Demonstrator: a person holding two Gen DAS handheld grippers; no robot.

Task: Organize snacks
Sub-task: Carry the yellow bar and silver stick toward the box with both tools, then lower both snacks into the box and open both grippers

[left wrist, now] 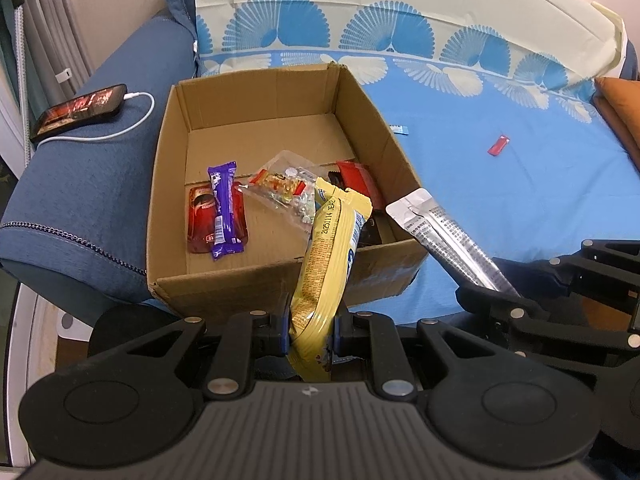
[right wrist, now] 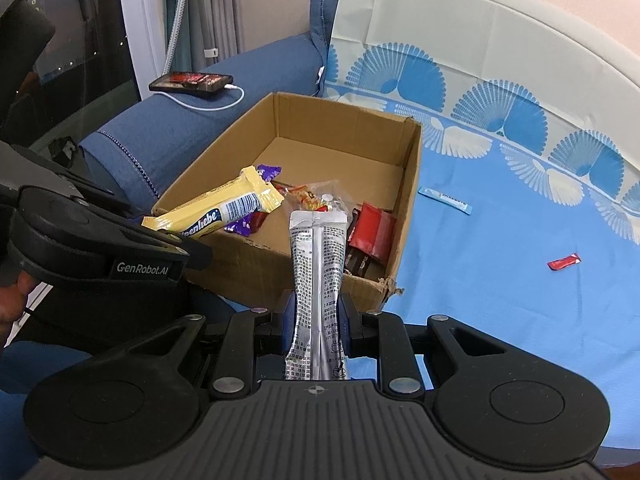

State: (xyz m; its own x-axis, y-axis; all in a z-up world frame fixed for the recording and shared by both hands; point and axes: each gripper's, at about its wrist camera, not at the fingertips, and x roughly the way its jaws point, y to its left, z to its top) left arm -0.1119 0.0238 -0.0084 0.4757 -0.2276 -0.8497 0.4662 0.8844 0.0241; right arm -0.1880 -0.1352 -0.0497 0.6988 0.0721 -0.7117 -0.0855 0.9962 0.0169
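Note:
My left gripper (left wrist: 313, 330) is shut on a yellow candy pack (left wrist: 330, 248), held over the near wall of an open cardboard box (left wrist: 224, 280); the pack also shows in the right wrist view (right wrist: 224, 208). My right gripper (right wrist: 316, 320) is shut on a silver sachet (right wrist: 316, 264), held just before the box's near corner (right wrist: 384, 280); it shows in the left wrist view (left wrist: 452, 236) too. Inside the box lie a purple bar (left wrist: 224, 208) on a red pack (left wrist: 198, 220), a clear candy bag (left wrist: 284, 188) and red packets (right wrist: 372, 232).
On the blue sheet lie a small red packet (left wrist: 498, 145) (right wrist: 564, 260) and a light-blue stick (right wrist: 444, 199). A phone on a white cable (left wrist: 80, 110) rests on the sofa arm left of the box. An orange cushion (left wrist: 620, 104) is at the far right.

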